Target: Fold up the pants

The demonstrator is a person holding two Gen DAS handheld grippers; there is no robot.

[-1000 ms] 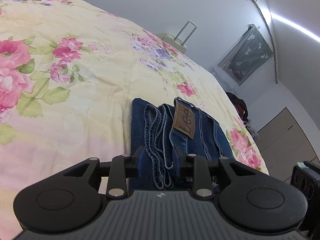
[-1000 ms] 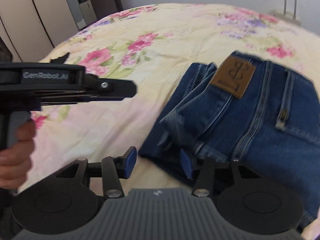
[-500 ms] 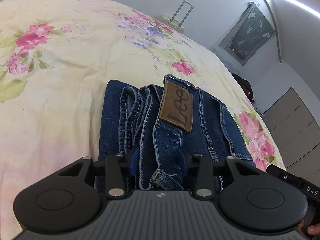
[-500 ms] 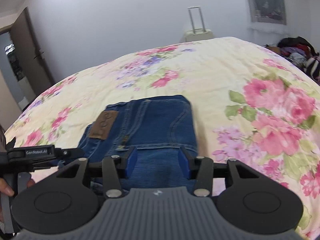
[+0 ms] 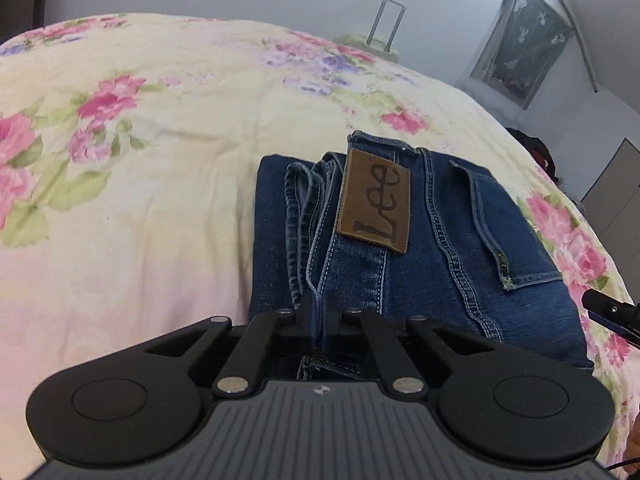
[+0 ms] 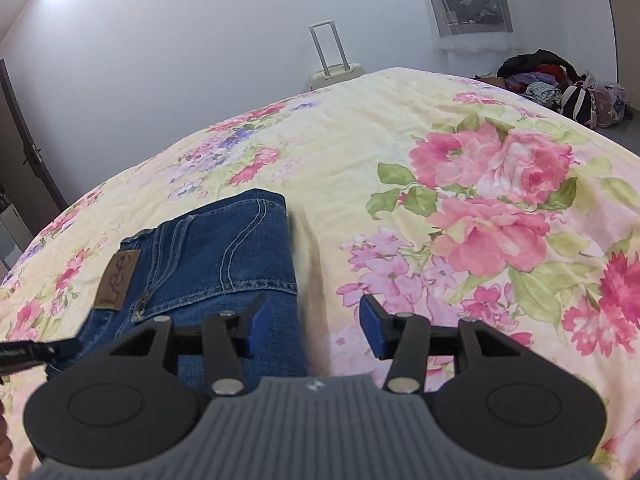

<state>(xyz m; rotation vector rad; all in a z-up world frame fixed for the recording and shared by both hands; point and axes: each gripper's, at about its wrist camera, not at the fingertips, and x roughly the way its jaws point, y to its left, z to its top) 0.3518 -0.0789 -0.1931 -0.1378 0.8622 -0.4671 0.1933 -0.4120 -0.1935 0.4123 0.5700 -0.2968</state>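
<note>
Folded blue jeans [image 5: 440, 260] with a brown leather patch [image 5: 376, 200] lie on a floral bedspread [image 5: 160, 200]. My left gripper [image 5: 319, 316] is shut, pinching a ridge of denim at the near edge, left of the patch. In the right wrist view the jeans [image 6: 224, 248] lie to the left. My right gripper [image 6: 310, 320] hovers over their near right edge, its jaws opening. One blue pad is above the denim, the other above the bedspread [image 6: 480, 200], and neither presses on cloth. The right gripper's tip [image 5: 612, 314] shows at the right edge of the left wrist view.
A pale suitcase [image 6: 336, 68] with its handle raised stands beyond the bed's far edge by the white wall. A pile of clothes and bags [image 6: 560, 80] lies on the floor at the far right. The bedspread stretches wide to the right of the jeans.
My left gripper's jaws closed onto the denim fold. My right gripper swung from the jeans' patch side across to their right edge, and its jaws spread wider.
</note>
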